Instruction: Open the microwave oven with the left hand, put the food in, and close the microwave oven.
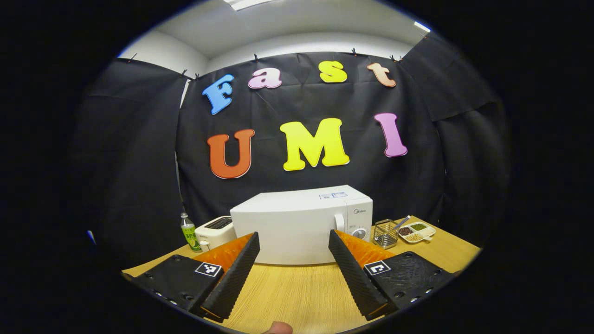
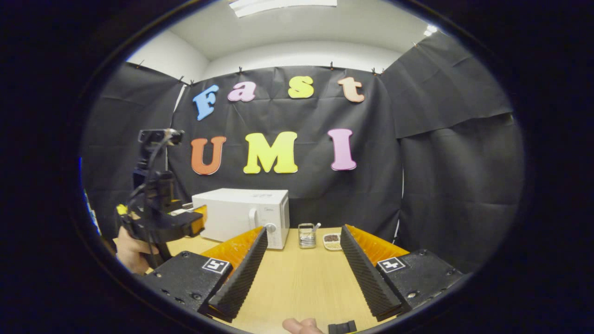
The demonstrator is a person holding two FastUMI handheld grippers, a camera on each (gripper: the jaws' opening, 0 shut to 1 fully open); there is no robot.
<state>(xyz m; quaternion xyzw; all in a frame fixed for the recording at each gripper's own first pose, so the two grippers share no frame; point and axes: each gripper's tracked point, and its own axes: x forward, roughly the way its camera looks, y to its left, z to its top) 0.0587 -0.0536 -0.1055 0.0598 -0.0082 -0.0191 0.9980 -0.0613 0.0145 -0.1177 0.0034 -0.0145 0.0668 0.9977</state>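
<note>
The wooden desk (image 1: 297, 292) carries everything, its near edge cut off at the bottom of both views. At its back, against the black cloth wall, stands the white microwave oven (image 1: 301, 225) with its door closed; its lower front is partly hidden behind the left hand-held gripper (image 1: 293, 241), whose jaws stand wide apart and released, holding nothing, above bare wood well short of the oven. The right hand-held gripper (image 2: 304, 236) is likewise spread open and empty, aimed at the desk to the right of the oven. In the right gripper view the left hand-held gripper also shows at the left edge, gripped by a hand (image 2: 130, 253) that is half cut off.

Left of the oven sits a white toaster (image 1: 214, 231), touching or just beside it, then a small green-labelled bottle (image 1: 188, 232). Right of the oven are a wire basket (image 1: 386, 233) with a utensil, and a divided tray (image 1: 417, 232) of food, too small to identify.
</note>
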